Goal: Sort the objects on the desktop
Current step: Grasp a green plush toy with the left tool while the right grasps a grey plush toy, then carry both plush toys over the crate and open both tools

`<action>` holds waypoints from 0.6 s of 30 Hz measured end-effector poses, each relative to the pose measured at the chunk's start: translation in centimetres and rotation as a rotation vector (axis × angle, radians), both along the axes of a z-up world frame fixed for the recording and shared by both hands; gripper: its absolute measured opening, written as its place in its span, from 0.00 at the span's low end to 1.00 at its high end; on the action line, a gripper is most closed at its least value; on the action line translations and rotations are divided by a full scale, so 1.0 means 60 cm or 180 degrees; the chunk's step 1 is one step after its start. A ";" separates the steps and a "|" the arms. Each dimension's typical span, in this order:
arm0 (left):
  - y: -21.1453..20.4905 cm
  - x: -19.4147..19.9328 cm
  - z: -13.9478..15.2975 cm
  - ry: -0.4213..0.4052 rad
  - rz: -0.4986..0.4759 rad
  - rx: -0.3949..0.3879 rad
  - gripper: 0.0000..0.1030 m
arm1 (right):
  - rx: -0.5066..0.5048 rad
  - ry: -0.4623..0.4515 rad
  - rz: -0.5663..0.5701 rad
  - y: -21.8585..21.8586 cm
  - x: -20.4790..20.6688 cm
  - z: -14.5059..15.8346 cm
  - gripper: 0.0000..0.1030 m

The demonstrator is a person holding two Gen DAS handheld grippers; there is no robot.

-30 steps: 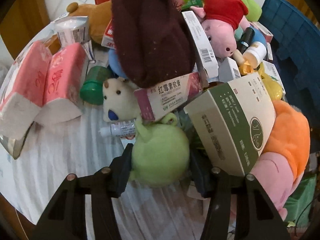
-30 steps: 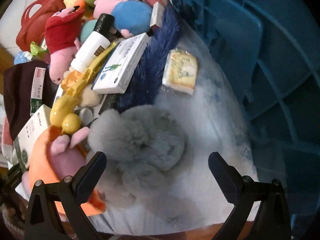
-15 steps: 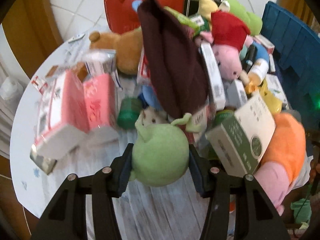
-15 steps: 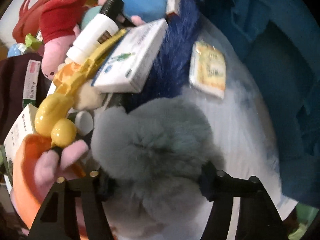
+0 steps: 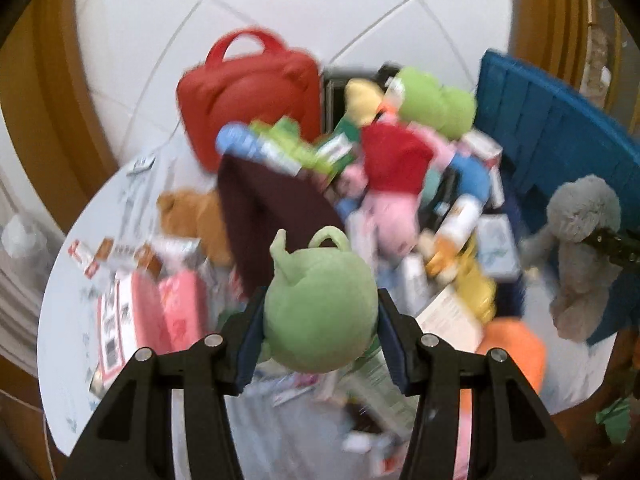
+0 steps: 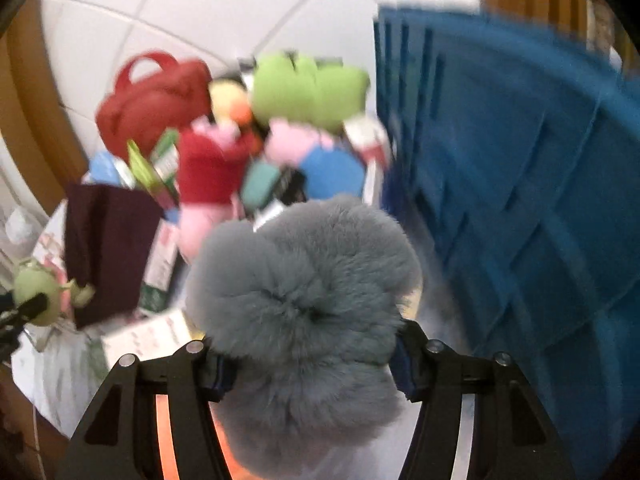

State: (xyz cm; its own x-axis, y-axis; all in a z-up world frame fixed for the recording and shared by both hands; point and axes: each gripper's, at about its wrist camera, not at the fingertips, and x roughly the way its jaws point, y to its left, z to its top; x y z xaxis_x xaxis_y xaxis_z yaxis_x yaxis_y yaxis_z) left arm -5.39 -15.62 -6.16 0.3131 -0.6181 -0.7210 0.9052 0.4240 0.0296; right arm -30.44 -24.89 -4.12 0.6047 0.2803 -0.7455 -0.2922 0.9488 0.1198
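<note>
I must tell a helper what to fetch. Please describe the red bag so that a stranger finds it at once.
Start at the round white table piled with toys. At its far edge, left of the blue crate, stands the red bag. Only it has a looped carry handle on top.

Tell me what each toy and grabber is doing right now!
left gripper: shut on the green plush toy.
green plush toy: held, lifted clear of the pile.
right gripper: shut on the grey fluffy toy.
grey fluffy toy: held, lifted up.
red bag: upright, closed.
blue crate: standing beside the pile.
</note>
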 end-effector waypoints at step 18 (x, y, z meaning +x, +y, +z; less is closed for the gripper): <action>-0.212 -0.306 0.242 -0.0183 -0.1049 -0.0889 0.50 | 0.0212 -0.1174 -0.0467 -0.230 -0.050 0.327 0.59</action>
State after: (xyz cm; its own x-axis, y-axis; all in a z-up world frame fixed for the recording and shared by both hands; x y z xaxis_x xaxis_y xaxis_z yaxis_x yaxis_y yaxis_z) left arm -23.78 -28.35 8.34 0.1010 -0.8606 -0.4991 0.9937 0.1114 0.0090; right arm -33.43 -38.69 15.48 0.8655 0.2116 -0.4540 -0.1891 0.9774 0.0949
